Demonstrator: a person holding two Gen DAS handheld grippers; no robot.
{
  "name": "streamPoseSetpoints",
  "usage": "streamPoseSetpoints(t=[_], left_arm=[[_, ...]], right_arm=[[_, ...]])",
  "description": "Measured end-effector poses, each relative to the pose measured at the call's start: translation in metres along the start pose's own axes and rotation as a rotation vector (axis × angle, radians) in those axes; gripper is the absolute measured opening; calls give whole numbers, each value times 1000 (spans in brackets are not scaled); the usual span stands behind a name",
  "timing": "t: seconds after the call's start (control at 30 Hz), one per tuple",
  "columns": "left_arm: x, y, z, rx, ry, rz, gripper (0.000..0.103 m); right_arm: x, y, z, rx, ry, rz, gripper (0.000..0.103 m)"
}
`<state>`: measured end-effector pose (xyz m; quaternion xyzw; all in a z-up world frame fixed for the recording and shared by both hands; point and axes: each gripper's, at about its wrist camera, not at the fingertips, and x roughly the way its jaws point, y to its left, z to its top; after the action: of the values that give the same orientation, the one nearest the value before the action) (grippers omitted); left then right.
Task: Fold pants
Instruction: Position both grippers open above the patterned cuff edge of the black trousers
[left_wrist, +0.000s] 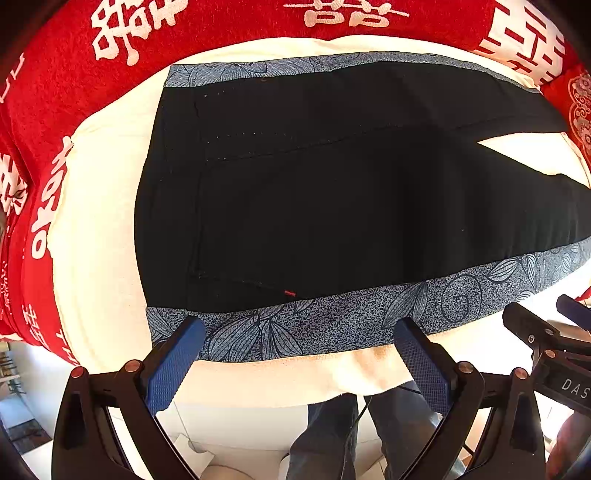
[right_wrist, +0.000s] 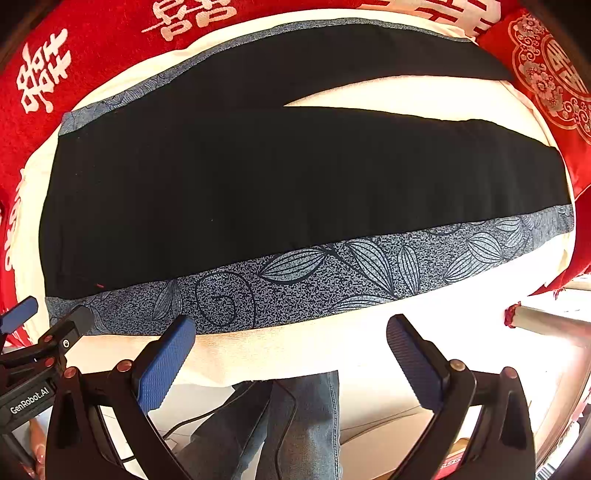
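Note:
Black pants (left_wrist: 332, 192) with a blue-grey leaf-patterned side stripe (left_wrist: 332, 317) lie flat on a cream cloth (left_wrist: 99, 236), waist to the left, the two legs spreading apart to the right. They also show in the right wrist view (right_wrist: 258, 192), with the stripe (right_wrist: 332, 277) along the near edge. My left gripper (left_wrist: 299, 332) is open and empty, just above the near stripe by the waist. My right gripper (right_wrist: 291, 328) is open and empty at the near edge, further along the leg. Each gripper shows at the edge of the other's view.
The cream cloth (right_wrist: 295, 354) lies on a red blanket with white characters (left_wrist: 55, 74), which surrounds it at the back and sides. A red cushion (right_wrist: 546, 74) lies at the far right. The person's jeans-clad legs (right_wrist: 295, 424) stand below the near edge.

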<state>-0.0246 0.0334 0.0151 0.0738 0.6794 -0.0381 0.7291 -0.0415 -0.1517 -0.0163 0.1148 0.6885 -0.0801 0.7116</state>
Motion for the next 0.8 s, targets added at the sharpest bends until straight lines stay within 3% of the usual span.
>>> streamPoseSetpoints(t=[0.8], left_arm=[[21,6,-18,-96,-4,-11,103]], right_arm=[[12,28,2,-87,3,-6,103]])
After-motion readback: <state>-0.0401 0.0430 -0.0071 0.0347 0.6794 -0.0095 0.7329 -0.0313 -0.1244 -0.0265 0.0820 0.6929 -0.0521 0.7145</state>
